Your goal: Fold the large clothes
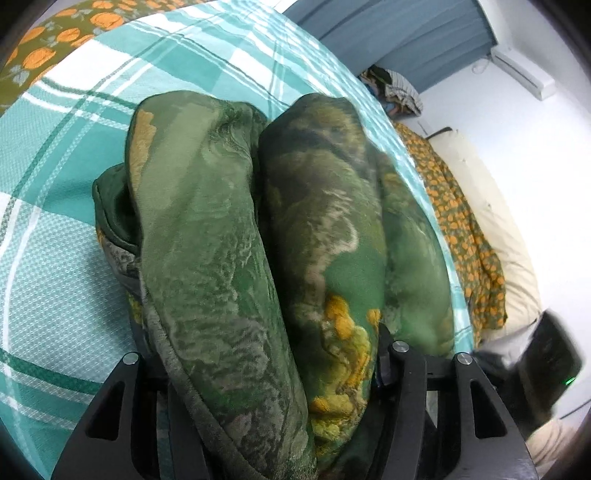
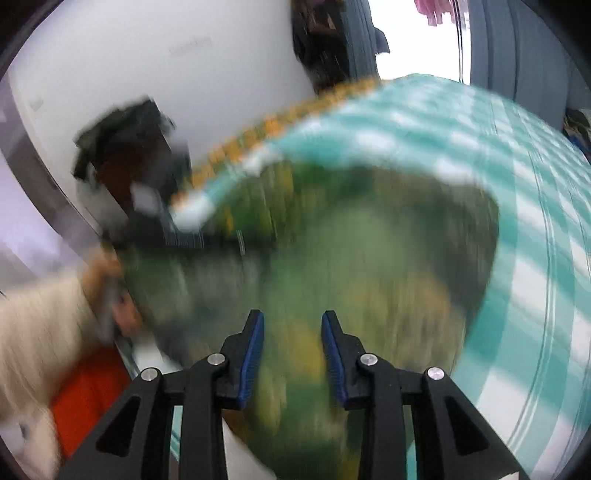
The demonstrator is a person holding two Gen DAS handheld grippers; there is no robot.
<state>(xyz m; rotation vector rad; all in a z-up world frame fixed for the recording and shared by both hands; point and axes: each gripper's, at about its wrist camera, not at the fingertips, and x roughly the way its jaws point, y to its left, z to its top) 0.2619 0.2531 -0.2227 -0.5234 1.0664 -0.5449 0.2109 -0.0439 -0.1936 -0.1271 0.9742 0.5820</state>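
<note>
A green garment [image 1: 229, 229] with yellow and grey print lies bunched in two thick rolls on the teal plaid bed sheet [image 1: 66, 177]. My left gripper [image 1: 262, 317] is shut on this bundle; the cloth runs between its jaws and hides both fingertips. In the right wrist view, which is badly blurred, the same green garment [image 2: 369, 251] spreads over the sheet [image 2: 535, 229]. My right gripper [image 2: 292, 317] hovers over it, open. Its blue pads [image 2: 255, 354] stand apart, and the cloth seen between them is smeared and not pinched.
An orange-flowered quilt [image 1: 461, 221] and a cream pillow [image 1: 491, 192] line the bed's far side by a white wall. Clothes are piled [image 1: 395, 88] near a blue curtain [image 1: 388, 33]. A person's cream sleeve [image 2: 37, 325] and something red [image 2: 88, 387] sit at the left.
</note>
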